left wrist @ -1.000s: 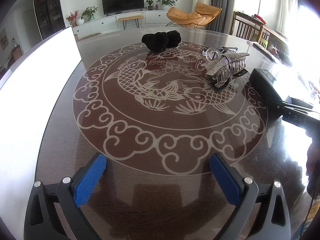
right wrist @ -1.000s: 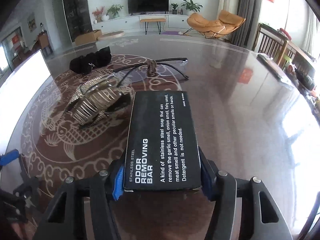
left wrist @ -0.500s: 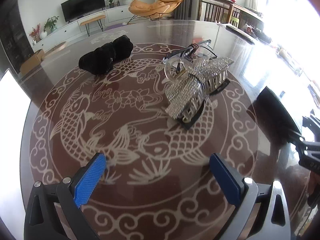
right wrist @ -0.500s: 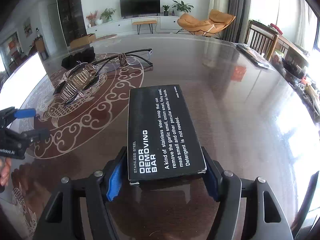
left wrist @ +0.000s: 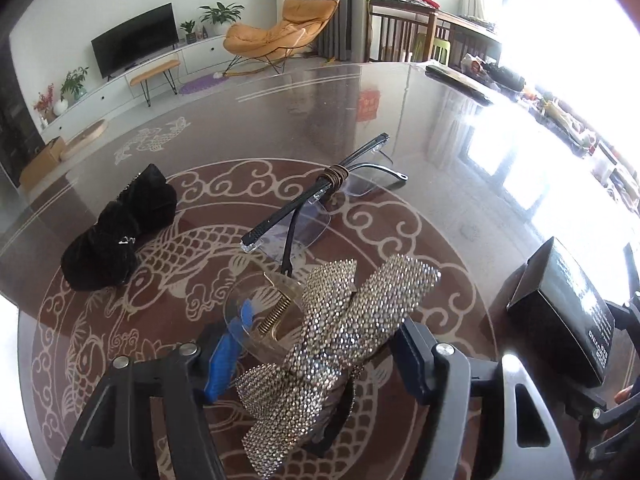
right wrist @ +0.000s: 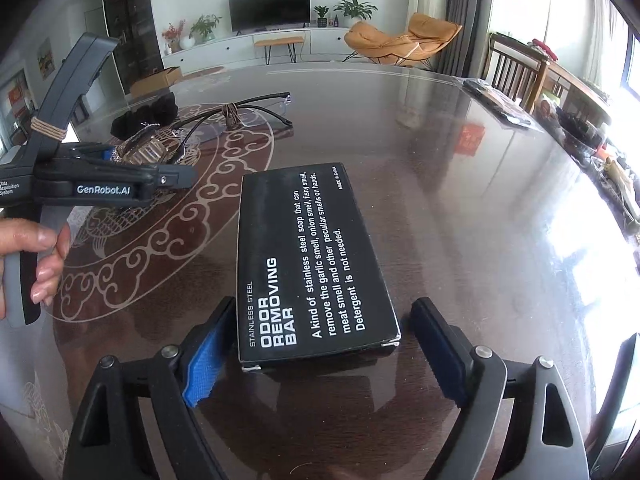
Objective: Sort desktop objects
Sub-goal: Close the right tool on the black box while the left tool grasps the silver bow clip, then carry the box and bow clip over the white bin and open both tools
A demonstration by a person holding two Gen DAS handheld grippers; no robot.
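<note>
The left claw [left wrist: 312, 360] is closing around the rhinestone hair clip [left wrist: 336, 344], which lies near on the desk [left wrist: 440, 152]; squeezing its body, not the bow, should hold best. The right claw [right wrist: 320, 356] is opening, pads clear of the black box [right wrist: 308, 260].

The left gripper [left wrist: 316, 364] fills the lower middle of its own view, tilted downward, its jaws closing around a rhinestone hair clip [left wrist: 340, 344] that sits between the blue pads. At the left edge of the right wrist view it shows side-on, and the person's left hand [right wrist: 28, 256] wraps its handle. The right gripper [right wrist: 320, 354] sits low in its frame, jaws opening, both pads standing clear of the black box [right wrist: 310, 260] between them.
</note>
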